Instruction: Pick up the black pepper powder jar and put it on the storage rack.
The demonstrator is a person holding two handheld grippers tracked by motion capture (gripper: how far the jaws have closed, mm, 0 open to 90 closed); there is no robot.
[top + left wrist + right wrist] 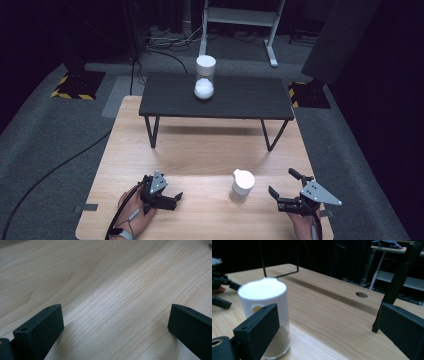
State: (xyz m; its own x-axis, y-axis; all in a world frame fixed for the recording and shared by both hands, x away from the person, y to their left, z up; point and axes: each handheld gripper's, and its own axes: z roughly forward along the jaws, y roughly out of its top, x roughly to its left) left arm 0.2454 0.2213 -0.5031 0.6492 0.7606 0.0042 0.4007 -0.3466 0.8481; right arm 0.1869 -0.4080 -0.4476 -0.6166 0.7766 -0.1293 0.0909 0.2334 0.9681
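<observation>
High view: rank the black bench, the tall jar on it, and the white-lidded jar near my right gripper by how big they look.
1. Black bench, by far the largest.
2. Tall jar on the bench.
3. White-lidded jar, slightly shorter-looking.
The two jars look close; the tall one stands farther from the camera, so its true size may be greater.

In the right gripper view the near jar (268, 315) is blurred, its lower left side hidden behind the gripper's own left jaw and its base almost at the bottom edge; the small yellow mark on its lid is too blurred to read. Left of that jar, the left gripper (220, 291) is cut off by the picture's left edge, so how its jaws stand cannot be told there. In the high view both forearms are cut off at the bottom edge below the jar (242, 185), and the far jar (205, 77) is too small to tell its white contents.
</observation>
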